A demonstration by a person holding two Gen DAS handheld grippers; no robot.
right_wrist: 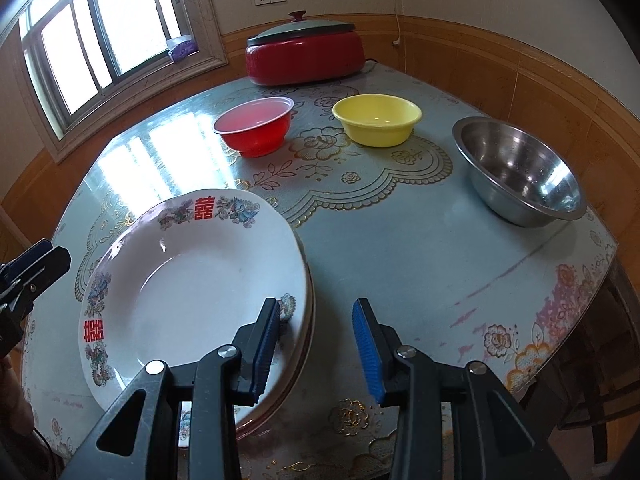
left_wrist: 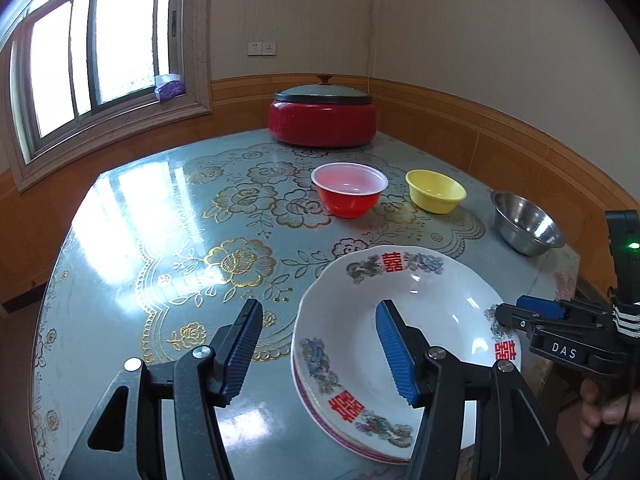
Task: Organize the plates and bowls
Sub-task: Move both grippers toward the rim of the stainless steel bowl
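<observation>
Left view alone shows hand [left_wrist: 608, 404] gripping right claw's handle. Right view alone shows worn bench [right_wrist: 400, 248] edge. Stacked plates [left_wrist: 400, 320] on near bench; red bowl [right_wrist: 256, 128], yellow bowl [right_wrist: 376, 120], steel bowl [right_wrist: 520, 168] behind. Left claw [left_wrist: 320, 344] apart, empty, one finger above plate. Right claw [right_wrist: 316, 344] apart, empty, beside plate rim.

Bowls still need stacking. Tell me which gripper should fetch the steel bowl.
Right, probably. The steel bowl sits on the right gripper's side with bare table between; its jaws are open and empty. The left gripper is beyond the plates.
</observation>
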